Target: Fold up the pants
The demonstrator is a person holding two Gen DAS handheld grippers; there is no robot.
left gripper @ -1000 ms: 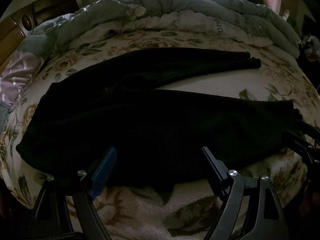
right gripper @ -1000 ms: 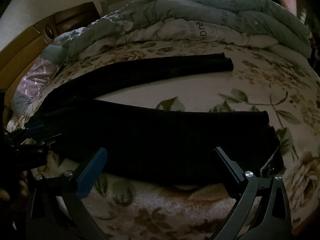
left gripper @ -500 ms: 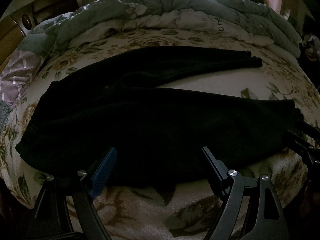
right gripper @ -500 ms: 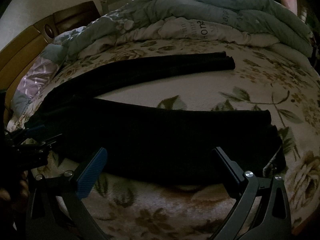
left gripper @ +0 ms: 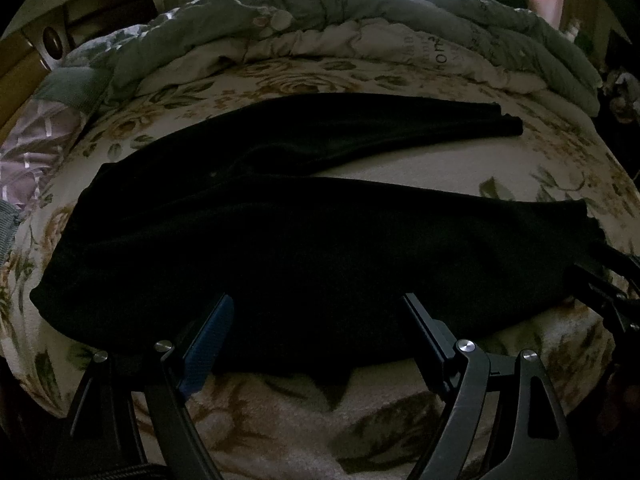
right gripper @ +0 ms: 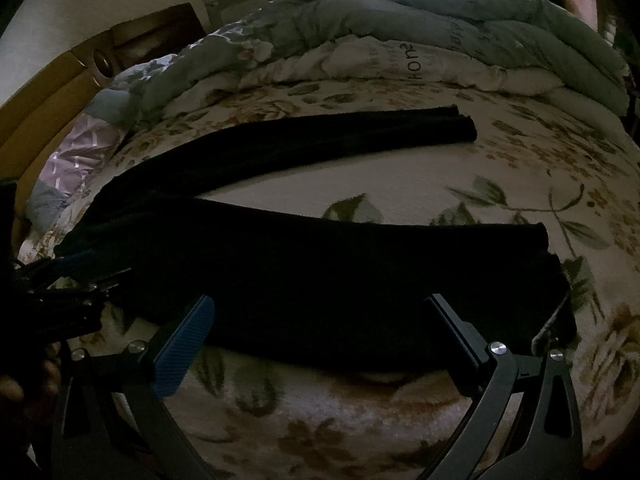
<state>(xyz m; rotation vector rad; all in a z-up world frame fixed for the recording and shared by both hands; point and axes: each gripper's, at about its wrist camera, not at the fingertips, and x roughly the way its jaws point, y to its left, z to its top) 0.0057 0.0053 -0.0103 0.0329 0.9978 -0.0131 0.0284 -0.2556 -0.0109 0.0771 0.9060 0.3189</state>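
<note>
Left wrist view: we find the black pants (left gripper: 280, 240) spread flat on the bed (left gripper: 400, 432), which carries a floral blanket. The waistband lies toward the bed's left side, and the two legs run rightward and splay apart, with a wedge of bare blanket between them. The near leg lies close along the bed's front edge; the far leg lies toward the heaped grey-green quilt (left gripper: 360, 24) along the bed's back edge.

We note the left gripper (left gripper: 316, 316) released, jaws set wide, its fingers over the near edge of the pants with nothing between them. Whether the tips touch the cloth, we cannot tell in this dim light.

Right wrist view: we note the right gripper (right gripper: 320, 312) likewise released and wide, empty, over the near leg's front edge, toward the cuff end. The left gripper appears at the left margin of this view, by the waist end. A wooden headboard (right gripper: 48, 92) stands at the bed's left end.
</note>
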